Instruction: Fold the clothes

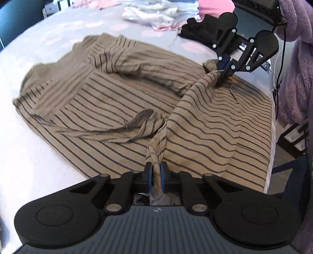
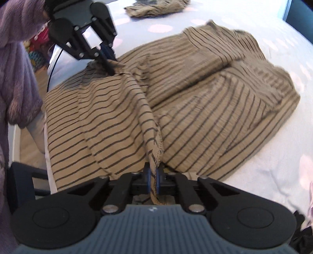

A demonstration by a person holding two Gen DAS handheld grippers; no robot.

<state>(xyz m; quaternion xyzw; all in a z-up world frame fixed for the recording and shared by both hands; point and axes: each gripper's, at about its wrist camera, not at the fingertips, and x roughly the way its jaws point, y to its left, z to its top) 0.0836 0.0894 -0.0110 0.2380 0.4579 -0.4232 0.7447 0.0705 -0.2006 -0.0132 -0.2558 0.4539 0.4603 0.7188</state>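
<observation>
Both grippers clamped on the striped top, spread across the bed near its edge.

The left gripper (image 1: 156, 172) is pinched tight on a bunched bit of hem, and the right gripper (image 2: 153, 175) is clenched on another gather of stitched edge — each one with cloth squeezed between its pads. The top (image 1: 109, 109) is tan with thin dark stripes, a soft, light knit, limp and stretchy by the look of it, so it should sag and wrinkle wherever it isn't held; hems and seams look like the firmest places to grip. One sleeve lies folded over the body. It sits on the pale, pink-spotted bed (image 1: 39, 146), with its near side hanging over the bed's edge. A pile of white clothes (image 1: 154, 15) waits by the far edge.
</observation>
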